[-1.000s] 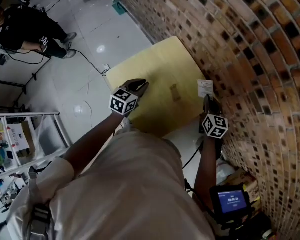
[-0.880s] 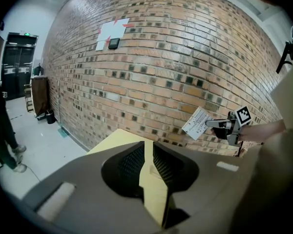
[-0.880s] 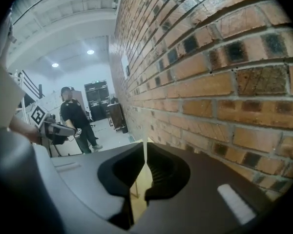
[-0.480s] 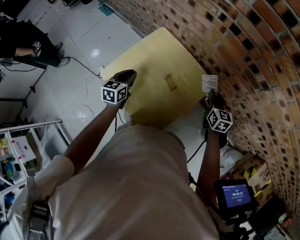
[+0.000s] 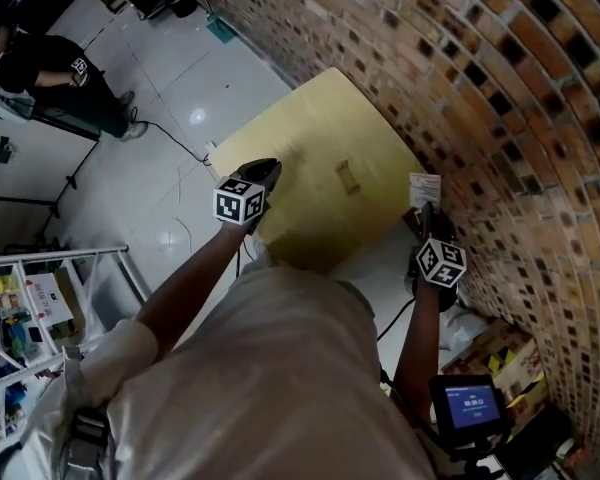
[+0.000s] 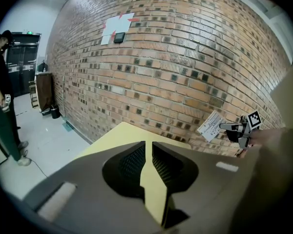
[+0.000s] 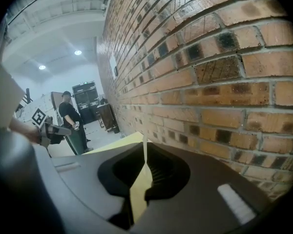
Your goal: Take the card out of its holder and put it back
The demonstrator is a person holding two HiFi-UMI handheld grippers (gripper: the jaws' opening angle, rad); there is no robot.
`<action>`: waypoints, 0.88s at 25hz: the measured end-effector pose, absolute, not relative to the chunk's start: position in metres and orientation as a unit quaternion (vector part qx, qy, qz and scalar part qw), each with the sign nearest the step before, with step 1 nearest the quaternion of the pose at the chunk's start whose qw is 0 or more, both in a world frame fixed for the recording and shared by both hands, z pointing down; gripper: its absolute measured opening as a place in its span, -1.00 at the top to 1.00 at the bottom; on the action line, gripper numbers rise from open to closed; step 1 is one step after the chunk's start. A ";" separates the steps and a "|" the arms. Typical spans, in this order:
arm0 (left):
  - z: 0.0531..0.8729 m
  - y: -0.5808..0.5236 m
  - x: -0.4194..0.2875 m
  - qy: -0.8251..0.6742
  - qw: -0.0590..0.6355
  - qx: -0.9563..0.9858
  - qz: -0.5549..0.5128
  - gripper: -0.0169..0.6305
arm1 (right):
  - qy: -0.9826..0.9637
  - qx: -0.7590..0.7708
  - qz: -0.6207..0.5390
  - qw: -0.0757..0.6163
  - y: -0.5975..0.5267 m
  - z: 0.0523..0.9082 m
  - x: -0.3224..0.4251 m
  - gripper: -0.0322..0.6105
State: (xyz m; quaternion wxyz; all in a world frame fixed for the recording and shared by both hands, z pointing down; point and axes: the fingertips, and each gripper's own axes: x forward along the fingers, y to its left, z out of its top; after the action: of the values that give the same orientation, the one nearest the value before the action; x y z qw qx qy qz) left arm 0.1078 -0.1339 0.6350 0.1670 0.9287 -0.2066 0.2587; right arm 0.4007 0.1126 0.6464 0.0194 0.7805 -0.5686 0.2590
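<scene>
Card [image 5: 424,189]: out, pinched edge-on by our right gripper [image 7: 144,152], jaws shut on it; drifted farther from holder [image 5: 348,176].
Left gripper [image 6: 149,152]: jaws barely apart, empty, over worktop [image 5: 310,128].
Next: we judge reinsertion pending.

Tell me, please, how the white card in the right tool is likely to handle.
The card is probably fairly stiff: it juts straight from the right tool without drooping. Edge-on it looks very thin, so likely light and easily bent. Pinched at one edge, it could pivot.
</scene>
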 end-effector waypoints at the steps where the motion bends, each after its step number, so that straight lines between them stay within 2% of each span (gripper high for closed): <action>1: 0.635 -0.133 0.108 -0.207 0.167 0.929 0.259 0.75 | -0.569 0.780 0.259 0.020 0.113 0.646 0.400 0.85; 16: 0.634 -0.126 0.091 -0.218 0.169 0.927 0.252 0.76 | -0.593 0.762 0.262 0.025 0.098 0.652 0.382 0.85; 19: 0.631 -0.126 0.086 -0.221 0.156 0.929 0.252 0.89 | -0.599 0.756 0.262 0.027 0.091 0.654 0.378 0.85; 22: 0.627 -0.131 0.081 -0.232 0.151 0.930 0.243 0.87 | -0.605 0.751 0.263 0.029 0.083 0.656 0.376 0.85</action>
State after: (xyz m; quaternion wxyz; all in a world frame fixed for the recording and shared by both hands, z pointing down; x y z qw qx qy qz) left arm 0.0807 -0.1306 0.6270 0.1506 0.9298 -0.2321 0.2428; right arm 0.3756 0.0827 0.6561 0.0286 0.7513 -0.6046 0.2630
